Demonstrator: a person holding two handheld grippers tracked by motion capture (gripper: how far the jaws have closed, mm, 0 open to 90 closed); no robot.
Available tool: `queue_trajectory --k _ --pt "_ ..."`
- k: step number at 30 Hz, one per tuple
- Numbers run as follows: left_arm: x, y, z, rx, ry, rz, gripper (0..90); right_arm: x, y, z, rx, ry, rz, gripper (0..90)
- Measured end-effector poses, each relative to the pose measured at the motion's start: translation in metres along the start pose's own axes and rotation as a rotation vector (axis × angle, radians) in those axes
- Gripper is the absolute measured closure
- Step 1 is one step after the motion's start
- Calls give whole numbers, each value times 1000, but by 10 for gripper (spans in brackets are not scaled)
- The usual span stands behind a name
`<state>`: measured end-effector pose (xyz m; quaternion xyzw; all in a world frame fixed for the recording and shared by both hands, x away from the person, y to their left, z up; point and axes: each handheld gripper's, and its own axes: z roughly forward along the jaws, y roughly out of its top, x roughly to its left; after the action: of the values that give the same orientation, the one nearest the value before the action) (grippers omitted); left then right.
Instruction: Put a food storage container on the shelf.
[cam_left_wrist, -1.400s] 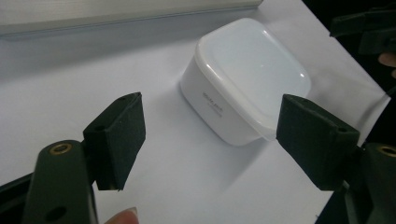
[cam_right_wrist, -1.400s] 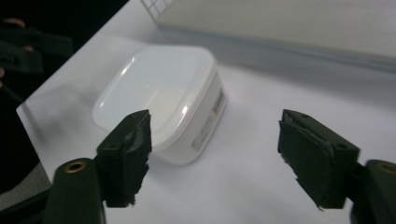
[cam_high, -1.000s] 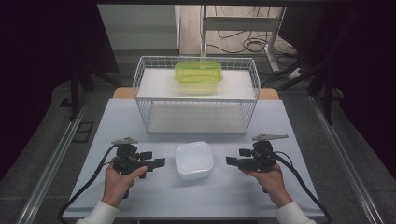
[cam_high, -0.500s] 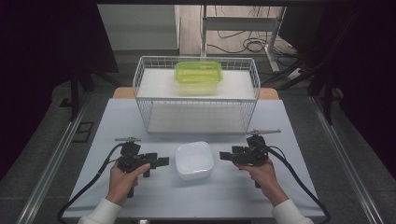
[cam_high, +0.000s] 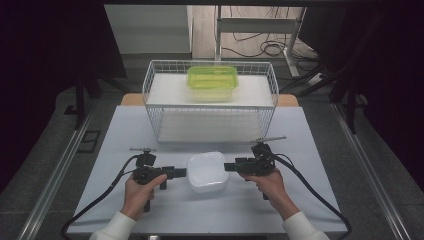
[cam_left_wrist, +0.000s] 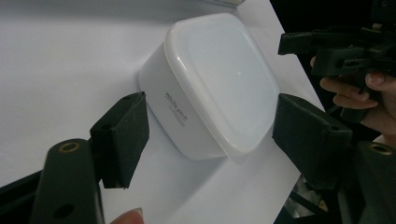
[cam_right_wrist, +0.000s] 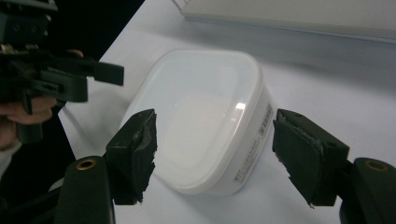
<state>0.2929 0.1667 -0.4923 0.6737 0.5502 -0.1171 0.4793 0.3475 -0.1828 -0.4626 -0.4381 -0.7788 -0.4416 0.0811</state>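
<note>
A white lidded container (cam_high: 207, 171) sits on the table's near middle. My left gripper (cam_high: 181, 173) points at it from the left, and my right gripper (cam_high: 229, 166) from the right. In the left gripper view the container (cam_left_wrist: 219, 79) lies between the pads (cam_left_wrist: 126, 135) of the left gripper (cam_left_wrist: 212, 100), with a gap on each side. In the right gripper view the right gripper (cam_right_wrist: 215, 119) straddles the container (cam_right_wrist: 201, 107) the same way, its pads (cam_right_wrist: 306, 154) not pressing. Both grippers' jaws have just been closing around it and are still open.
A white wire basket (cam_high: 150, 90) stands at the back of the white table (cam_high: 125, 130) with a green lidded container (cam_high: 212, 80) inside on its raised shelf. Cables trail from both grippers toward the near edge. Dark floor surrounds the table.
Both hands have moved inward toward the white container from either side, and their jaws now reach around its ends. The jaws look slightly narrower than before.
</note>
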Motion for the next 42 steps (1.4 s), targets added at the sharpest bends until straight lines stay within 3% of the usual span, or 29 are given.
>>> queue_trajectory --k 4,7,10,14,20,28,32,38,42 --pt "5 3 7 -15 -11 -49 321 -7 8 0 -23 19 56 359" --pt "8 8 12 -11 -32 -88 341 -8 15 8 3 15 60 364" --pt "6 10 15 -1 -25 -75 348 -7 16 18 11 27 59 370" --pt "8 8 18 18 -13 -70 358 -9 14 25 50 9 43 385" --pt "10 5 25 57 -31 -81 399 -10 9 28 71 19 35 451" --pt "13 3 28 72 -56 -106 497 -16 6 27 81 27 79 521" --pt "14 3 30 82 -77 -121 560 -23 3 31 82 60 125 592" --pt "12 3 26 61 -78 -133 682 -24 3 31 98 64 139 643" --pt "11 2 24 61 -88 -135 711 -22 1 26 95 65 144 679"
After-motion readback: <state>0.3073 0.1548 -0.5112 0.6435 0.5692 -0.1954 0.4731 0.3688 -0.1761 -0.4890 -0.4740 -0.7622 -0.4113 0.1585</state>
